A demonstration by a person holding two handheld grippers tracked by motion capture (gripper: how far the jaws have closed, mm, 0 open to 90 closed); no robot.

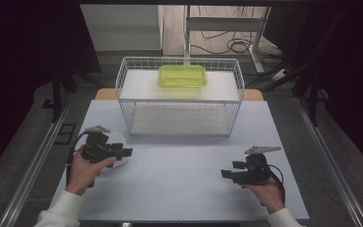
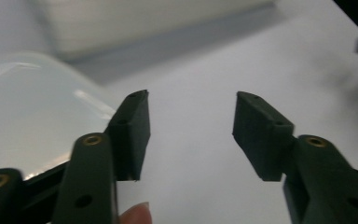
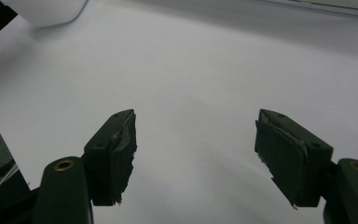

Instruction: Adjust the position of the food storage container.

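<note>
Left gripper [image 1: 128, 152] beside the white lid [image 1: 118, 163], jaws apart and not yet on it

The lid lies flat on the table [image 1: 179, 184] at its left side, partly under the left gripper; in the left gripper view its pale translucent surface [image 2: 32, 121] sits at the left of the jaws, and nothing stands between the pads. To do this step well, I think the left gripper should come low and level so one pad goes under the rim and one above, then close slowly. The right gripper [image 1: 227, 174] rests at the right, well apart, its jaws wide and empty. The green container [image 1: 182, 76] waits on the wire basket [image 1: 179, 101].
</note>
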